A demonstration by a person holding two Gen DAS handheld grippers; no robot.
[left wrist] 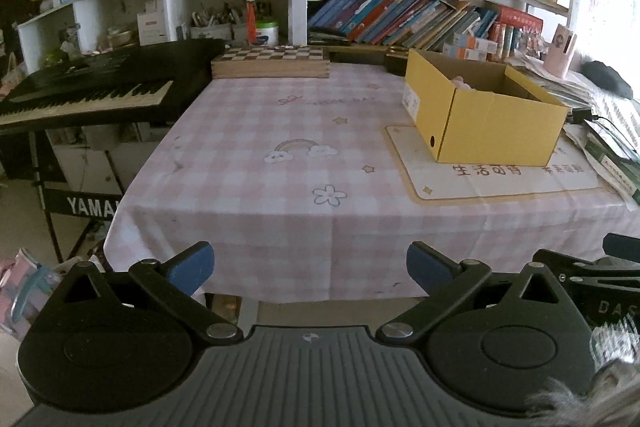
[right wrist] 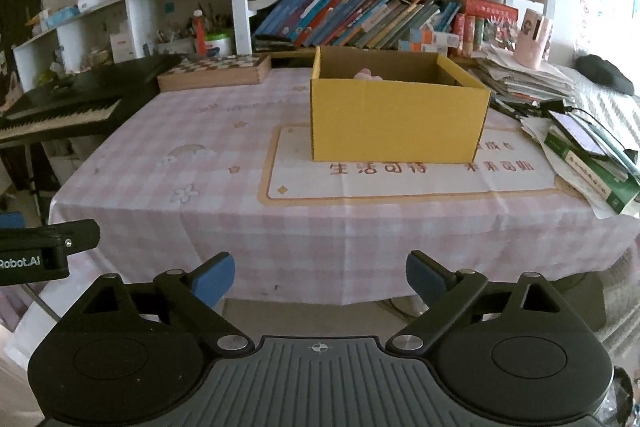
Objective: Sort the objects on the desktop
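Both grippers hang off the near edge of the table (left wrist: pixel 248 131), which is covered by a pink checked cloth printed with a rainbow (left wrist: pixel 298 149) and a flower. The left gripper (left wrist: pixel 310 267) has its blue-padded fingers (left wrist: pixel 190 269) spread wide apart with nothing between them, and the right gripper (right wrist: pixel 320 277) is the same, its blue pads (right wrist: pixel 214 277) wide apart and holding nothing. A yellow cardboard box (right wrist: pixel 396 119) stands open-topped on a cream placemat (right wrist: pixel 400 183) with red Chinese lettering, toward the right half of the table; inside it, against the far wall, a pale pink object (right wrist: pixel 366 74) just shows above the rim (too little of it is visible to tell what it is). At the far edge of the table lies a closed wooden chessboard case (left wrist: pixel 272 63), well apart from the box. Left of the table stands a black Yamaha keyboard (left wrist: pixel 88 95) on its stand. To the right of the box lies a heap of papers with a green book (right wrist: pixel 592 175) and a phone (right wrist: pixel 580 131) on top, and a pink pen holder (right wrist: pixel 534 37) stands farther back. Behind the table, bookshelves (right wrist: pixel 360 15) hold leaning rows of books.
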